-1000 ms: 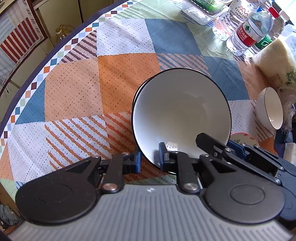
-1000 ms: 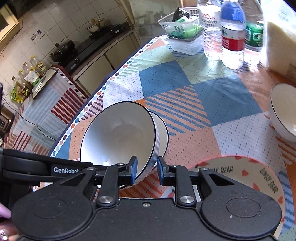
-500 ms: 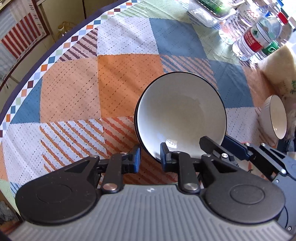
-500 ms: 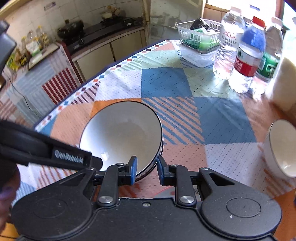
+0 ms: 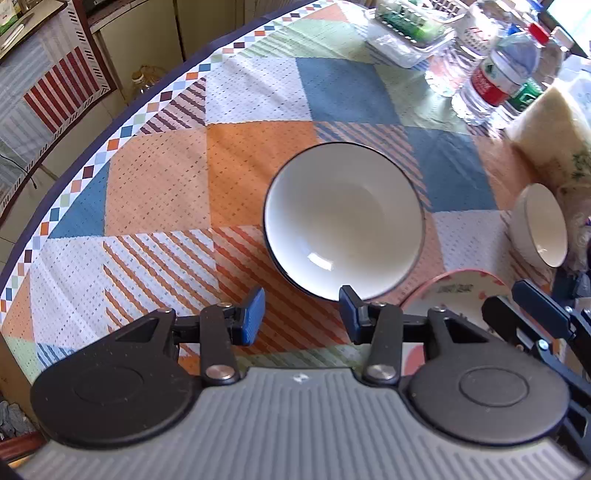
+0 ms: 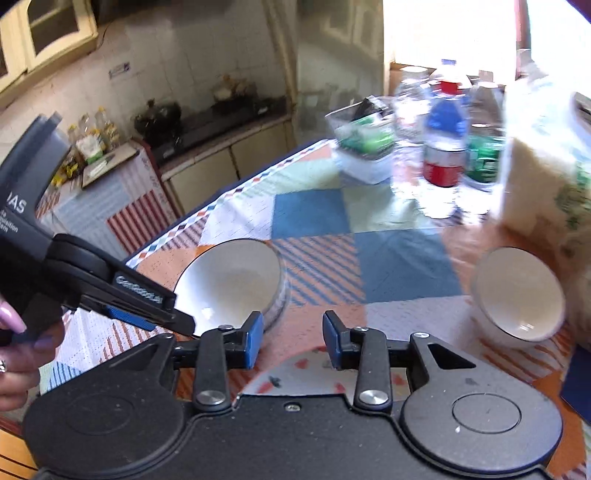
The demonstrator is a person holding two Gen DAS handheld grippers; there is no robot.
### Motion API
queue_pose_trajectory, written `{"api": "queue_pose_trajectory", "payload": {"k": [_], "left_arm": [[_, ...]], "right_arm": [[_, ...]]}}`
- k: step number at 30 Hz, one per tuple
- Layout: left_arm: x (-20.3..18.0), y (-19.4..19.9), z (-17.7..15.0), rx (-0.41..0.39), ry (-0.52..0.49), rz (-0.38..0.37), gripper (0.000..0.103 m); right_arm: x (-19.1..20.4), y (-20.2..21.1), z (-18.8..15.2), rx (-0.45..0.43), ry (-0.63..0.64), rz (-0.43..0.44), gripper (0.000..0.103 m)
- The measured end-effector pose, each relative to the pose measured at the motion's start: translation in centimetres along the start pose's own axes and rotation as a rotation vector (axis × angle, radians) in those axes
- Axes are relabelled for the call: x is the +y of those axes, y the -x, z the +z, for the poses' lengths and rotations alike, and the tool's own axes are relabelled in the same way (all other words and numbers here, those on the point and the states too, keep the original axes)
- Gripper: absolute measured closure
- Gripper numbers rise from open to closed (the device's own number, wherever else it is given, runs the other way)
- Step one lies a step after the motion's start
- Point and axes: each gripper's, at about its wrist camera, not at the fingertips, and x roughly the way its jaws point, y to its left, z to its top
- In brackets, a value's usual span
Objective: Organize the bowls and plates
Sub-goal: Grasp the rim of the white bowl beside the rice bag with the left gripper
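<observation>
A white bowl with a dark rim (image 5: 343,221) sits nested in another bowl on the patchwork tablecloth; it also shows in the right wrist view (image 6: 231,282). My left gripper (image 5: 302,320) is open and empty just in front of it. My right gripper (image 6: 292,339) is open and empty above a pink-rimmed plate (image 6: 295,376), which also shows in the left wrist view (image 5: 461,288). A smaller white bowl (image 5: 543,225) lies tilted at the right; it also shows in the right wrist view (image 6: 517,295).
Water bottles (image 5: 495,81) and a plastic basket (image 5: 406,33) stand at the table's far side, with a pale bag (image 5: 550,136) at the right. The table's curved edge (image 5: 110,133) runs along the left. Kitchen cabinets lie beyond.
Both grippers let go of the dark-rimmed bowl, opened and pulled back. The bowl now rests level in the bowl under it. The right view has risen and is blurred.
</observation>
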Motion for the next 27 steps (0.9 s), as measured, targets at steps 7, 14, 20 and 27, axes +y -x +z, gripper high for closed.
{"api": "queue_pose_trajectory", "payload": {"k": [7,14,20,27], "left_arm": [[-3.3,3.5,-1.8,-0.039,-0.107,-0.043,0.063],[-7.3,5.7,-3.1,-0.05,-0.182,-0.058,0.062],[-11.6,6.1,-3.6,-0.045,-0.259,-0.062,0.06],[-16.0,5.6,-3.4,-0.038,-0.315,-0.071,0.059]], "right_arm": [[-2.4,4.4,-1.3,-0.076,-0.013,-0.078,0.049],[-4.3,7.6,-2.3,-0.111,0.027,-0.143,0.035],[-5.9,9.4,-3.0,-0.119,0.039,-0.131,0.024],[-7.9,9.3,-3.3,-0.122,0.051,-0.137,0.019]]}}
